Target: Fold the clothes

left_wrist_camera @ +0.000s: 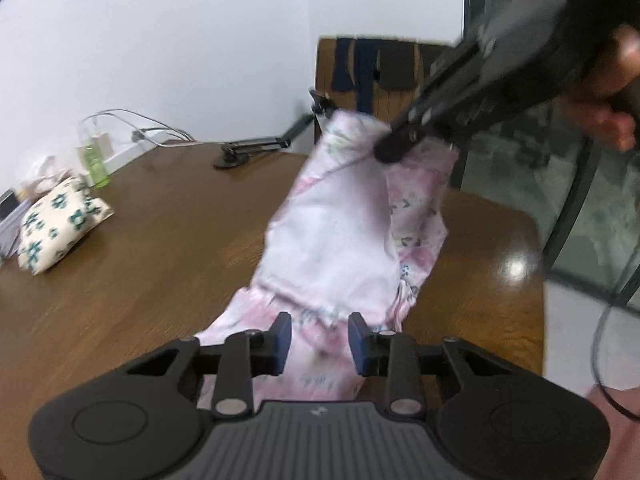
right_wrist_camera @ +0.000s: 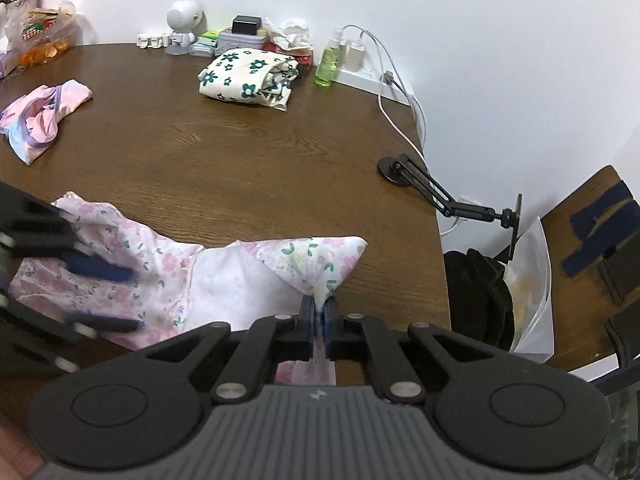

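Nearest in the right wrist view, the right gripper (right_wrist_camera: 319, 322) has its jaws pinched tight on a gathered corner of the pale pink, flower-printed cotton garment (right_wrist_camera: 224, 280), lifting that corner off the brown wood-grain worktop (right_wrist_camera: 240, 152) so that the white inside of the cloth faces up. The rest of the garment lies on the near part of the worktop, stretched from that raised corner toward the left gripper (left_wrist_camera: 319, 336).

In the left wrist view, the left gripper's jaws stand partly apart, one on each side of the garment's other end; the blue pads do not seem to press on the cloth, so it looks unheld there.

The step in hand appears to be the first fold, the lifted corner being drawn across the body of the garment. The next move probably calls for the left jaws to close on or pin their end, keeping the cloth taut, while the right gripper carries its corner over and lays it flat.

Beyond the garment sits a cream bundle of cloth with green flowers (right_wrist_camera: 250, 74), and to the garment's far left a crumpled pink and lilac garment (right_wrist_camera: 42, 116). Farther still, beside the wall, stands a green spray bottle (right_wrist_camera: 330, 62).
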{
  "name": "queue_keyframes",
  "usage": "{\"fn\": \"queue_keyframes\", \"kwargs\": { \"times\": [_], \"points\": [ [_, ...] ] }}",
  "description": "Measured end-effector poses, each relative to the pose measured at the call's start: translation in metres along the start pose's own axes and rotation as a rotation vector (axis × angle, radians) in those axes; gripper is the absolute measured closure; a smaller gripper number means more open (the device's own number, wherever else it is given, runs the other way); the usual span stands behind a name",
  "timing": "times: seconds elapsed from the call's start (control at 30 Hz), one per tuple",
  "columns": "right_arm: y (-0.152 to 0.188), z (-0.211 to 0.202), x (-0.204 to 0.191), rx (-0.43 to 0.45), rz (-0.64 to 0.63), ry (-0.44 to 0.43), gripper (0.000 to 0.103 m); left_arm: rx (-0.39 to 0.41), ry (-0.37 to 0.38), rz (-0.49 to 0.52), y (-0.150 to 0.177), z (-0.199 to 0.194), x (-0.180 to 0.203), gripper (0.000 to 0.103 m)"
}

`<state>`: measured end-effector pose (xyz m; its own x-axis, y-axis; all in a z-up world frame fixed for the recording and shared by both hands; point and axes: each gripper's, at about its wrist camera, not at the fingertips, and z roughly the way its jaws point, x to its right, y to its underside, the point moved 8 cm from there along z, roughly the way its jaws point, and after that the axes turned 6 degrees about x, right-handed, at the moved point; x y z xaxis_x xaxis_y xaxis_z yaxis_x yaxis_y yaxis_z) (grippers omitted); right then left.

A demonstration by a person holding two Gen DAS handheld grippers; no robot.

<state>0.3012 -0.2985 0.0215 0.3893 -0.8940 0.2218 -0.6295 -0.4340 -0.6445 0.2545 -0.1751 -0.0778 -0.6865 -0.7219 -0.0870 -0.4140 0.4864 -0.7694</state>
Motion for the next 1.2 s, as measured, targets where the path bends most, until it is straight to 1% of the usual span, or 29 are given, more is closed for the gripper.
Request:
{"fn": "queue_keyframes", "kwargs": {
  "times": [0.03,0.1,0.17,0.27,0.3,0.33,0.4,0.47,0.53,0.6,0.67,0.77,0.9,1.07,1.2],
  "points": [
    [-0.001,-0.003,-0.002,0.002,-0.004,-0.003,0.099,-0.017,0.001,0.0,0.0,0.01,0.003,0.08],
    [-0.004,-0.009,-0.007,0.007,-0.014,-0.013,0.099,-0.045,0.015,-0.015,0.001,0.027,0.005,0.08],
    [-0.007,-0.013,-0.013,0.011,-0.028,-0.015,0.099,-0.059,0.027,-0.051,0.002,0.034,0.003,0.079],
    [-0.01,-0.018,-0.017,0.01,-0.051,0.007,0.099,-0.016,0.046,-0.095,0.002,0.007,-0.008,0.078],
    [-0.011,-0.018,-0.016,0.008,-0.057,0.016,0.099,0.003,0.04,-0.101,0.003,-0.006,-0.013,0.073],
    [-0.011,-0.018,-0.015,0.005,-0.063,0.026,0.099,0.021,0.024,-0.101,0.006,-0.021,-0.02,0.07],
    [-0.013,-0.018,-0.015,0.001,-0.075,0.043,0.099,0.036,-0.026,-0.095,0.016,-0.047,-0.037,0.07],
    [-0.015,-0.018,-0.021,-0.002,-0.093,0.046,0.099,0.012,-0.074,-0.092,0.033,-0.062,-0.054,0.071],
    [-0.018,-0.021,-0.033,0.002,-0.121,0.037,0.099,-0.032,-0.097,-0.111,0.053,-0.062,-0.069,0.072],
    [-0.023,-0.023,-0.045,0.006,-0.149,0.026,0.099,-0.075,-0.083,-0.137,0.071,-0.056,-0.074,0.073],
    [-0.029,-0.024,-0.06,0.006,-0.173,0.011,0.099,-0.093,-0.058,-0.149,0.084,-0.052,-0.071,0.073],
    [-0.034,-0.022,-0.086,-0.012,-0.209,-0.031,0.099,-0.067,-0.034,-0.143,0.088,-0.055,-0.063,0.073],
    [-0.036,-0.016,-0.122,-0.039,-0.259,-0.078,0.099,-0.05,-0.011,-0.145,0.091,-0.053,-0.065,0.073],
    [-0.031,0.006,-0.152,-0.08,-0.296,-0.125,0.099,-0.03,-0.001,-0.154,0.096,-0.054,-0.066,0.073],
    [-0.025,0.026,-0.164,-0.117,-0.292,-0.159,0.099,-0.018,0.003,-0.16,0.1,-0.059,-0.068,0.073]
  ]
}}
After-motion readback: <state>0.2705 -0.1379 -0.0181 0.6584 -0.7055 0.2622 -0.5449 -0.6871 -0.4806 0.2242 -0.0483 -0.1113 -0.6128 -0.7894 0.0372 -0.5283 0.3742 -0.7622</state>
